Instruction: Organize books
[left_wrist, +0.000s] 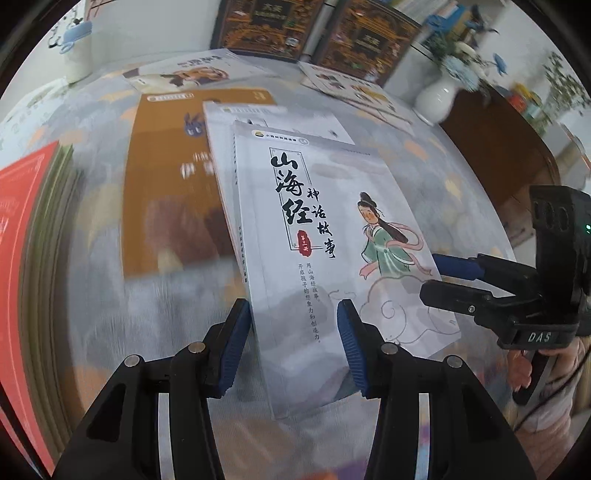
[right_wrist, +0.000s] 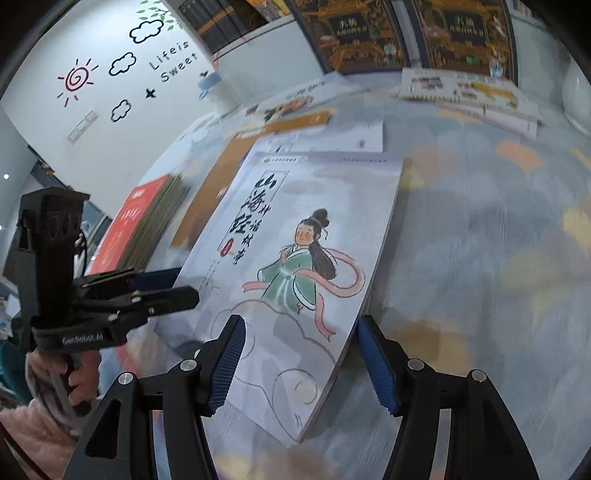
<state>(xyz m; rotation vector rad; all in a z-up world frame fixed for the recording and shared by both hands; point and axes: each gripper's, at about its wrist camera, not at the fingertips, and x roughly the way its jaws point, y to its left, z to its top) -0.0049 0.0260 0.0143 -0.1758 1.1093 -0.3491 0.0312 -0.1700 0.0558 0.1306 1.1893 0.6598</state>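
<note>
A white storybook stack (left_wrist: 325, 221) (right_wrist: 295, 240), its cover showing a figure in a green robe, hangs tilted over the table and stays sharp while the table blurs. My left gripper (left_wrist: 293, 347) is shut on its near left corner, one pad against the spine side and one on the cover. In the right wrist view the left gripper (right_wrist: 173, 286) clamps that same edge. My right gripper (right_wrist: 301, 363) is shut on the near right corner, and the left wrist view shows the right gripper (left_wrist: 443, 278) at the book's right edge.
Under the held stack lie an orange-brown book (left_wrist: 166, 184) (right_wrist: 221, 184) and another white book (left_wrist: 277, 118) (right_wrist: 332, 138). A red-topped pile (left_wrist: 22, 240) (right_wrist: 129, 221) sits left. More books (left_wrist: 354, 88), dark ornate boxes (left_wrist: 258, 26) and a white vase (left_wrist: 436, 96) stand at the back.
</note>
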